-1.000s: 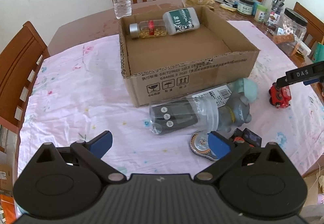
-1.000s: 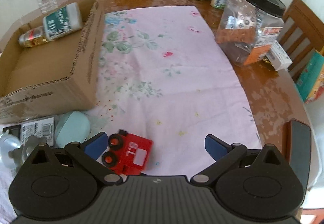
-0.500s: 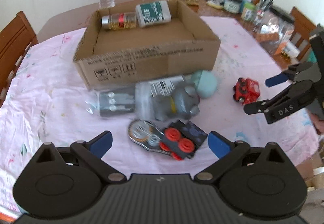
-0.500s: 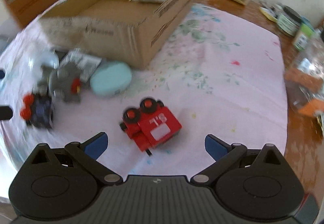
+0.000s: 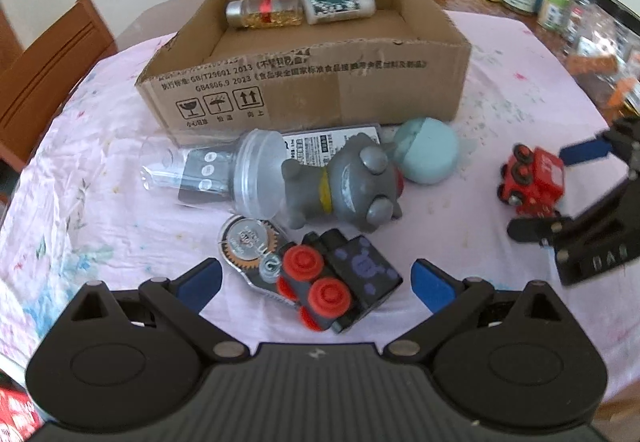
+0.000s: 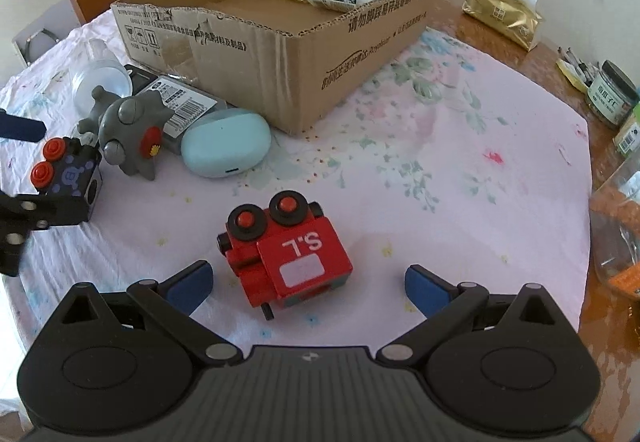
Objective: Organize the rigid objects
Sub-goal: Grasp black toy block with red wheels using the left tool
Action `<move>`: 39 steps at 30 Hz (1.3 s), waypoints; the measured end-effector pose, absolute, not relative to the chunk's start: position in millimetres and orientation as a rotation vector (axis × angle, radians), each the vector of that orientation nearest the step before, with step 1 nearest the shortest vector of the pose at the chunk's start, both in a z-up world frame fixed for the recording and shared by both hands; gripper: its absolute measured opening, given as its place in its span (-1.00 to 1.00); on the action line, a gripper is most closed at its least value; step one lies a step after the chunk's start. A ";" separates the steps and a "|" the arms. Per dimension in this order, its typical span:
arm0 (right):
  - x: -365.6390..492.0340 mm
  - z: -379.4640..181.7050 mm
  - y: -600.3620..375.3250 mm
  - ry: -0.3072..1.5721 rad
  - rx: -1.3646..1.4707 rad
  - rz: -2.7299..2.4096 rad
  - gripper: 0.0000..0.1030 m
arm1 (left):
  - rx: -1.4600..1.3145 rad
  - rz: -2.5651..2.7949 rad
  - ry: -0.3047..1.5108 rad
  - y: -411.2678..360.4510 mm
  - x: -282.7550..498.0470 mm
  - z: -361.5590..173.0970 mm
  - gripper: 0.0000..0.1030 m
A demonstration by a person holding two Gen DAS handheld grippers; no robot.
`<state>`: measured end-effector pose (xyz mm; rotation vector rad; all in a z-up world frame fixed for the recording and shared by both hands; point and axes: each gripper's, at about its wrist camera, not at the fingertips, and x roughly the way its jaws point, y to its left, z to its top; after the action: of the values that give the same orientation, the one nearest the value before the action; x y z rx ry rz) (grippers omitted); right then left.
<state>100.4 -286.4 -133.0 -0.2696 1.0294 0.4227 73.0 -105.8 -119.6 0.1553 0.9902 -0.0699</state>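
right tongs (image 6: 306, 284) spread, straddling red toy truck (image 6: 286, 248) | left tongs (image 5: 316, 278) spread over black toy car (image 5: 340, 282) | cardboard box (image 6: 280, 54) at 12 o'clock | advice: centre each toy, then pinch its flat sides squarely

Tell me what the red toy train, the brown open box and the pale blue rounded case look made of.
Red toy train: probably painted wood, judging by blocky shapes and flat matte colour; the black wheels may be plastic. Brown open box: corrugated cardboard, with torn ragged edges and printed ink. Pale blue rounded case: likely smooth moulded plastic with a soft sheen.
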 end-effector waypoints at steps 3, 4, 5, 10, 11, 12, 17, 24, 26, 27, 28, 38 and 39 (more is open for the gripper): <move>100.4 -134.0 -286.9 1.017 -0.269 0.429 1.00 | 0.154 -0.021 0.988 -107.2 75.8 -123.5 0.95; 99.5 -134.4 -287.4 1.010 -0.271 0.434 1.00 | 0.150 -0.012 0.989 -105.1 74.9 -123.6 0.95; 98.8 -134.8 -288.2 1.002 -0.272 0.440 1.00 | 0.142 -0.003 0.991 -102.7 73.5 -124.7 0.95; 97.8 -135.4 -292.1 0.978 -0.284 0.476 1.00 | 0.106 0.053 1.021 -86.4 59.3 -127.2 0.95; 97.6 -135.5 -292.4 0.975 -0.285 0.479 1.00 | 0.102 0.062 1.023 -84.2 56.1 -127.7 0.95; 97.1 -135.6 -292.5 0.971 -0.284 0.480 1.00 | 0.094 0.071 1.020 -82.1 52.7 -127.9 0.95; 94.0 -136.2 -293.2 0.948 -0.273 0.473 1.00 | 0.100 0.073 0.969 -87.3 44.8 -128.1 0.68; 91.3 -136.7 -295.0 0.934 -0.272 0.475 1.00 | 0.190 0.030 0.893 -108.0 47.3 -127.7 0.37; 90.9 -136.4 -294.9 0.936 -0.273 0.472 1.00 | 0.210 0.011 0.882 -111.0 49.6 -128.2 0.26; 90.9 -136.4 -294.8 0.939 -0.272 0.469 1.00 | 0.216 0.005 0.881 -111.9 50.7 -128.5 0.22; 91.7 -135.7 -293.9 0.944 -0.272 0.466 1.00 | 0.219 0.000 0.882 -112.5 51.5 -128.5 0.14; 93.6 -134.9 -289.5 0.971 -0.281 0.467 1.00 | 0.147 -0.172 0.929 -115.7 43.7 -126.3 -0.03; 93.0 -134.7 -287.9 0.972 -0.292 0.483 1.00 | 0.141 -0.180 0.936 -117.1 43.1 -127.8 -0.02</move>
<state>93.0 -287.9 -134.7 -0.2916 0.9722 0.4828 43.1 -117.1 -127.8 0.1411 0.9359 -0.1804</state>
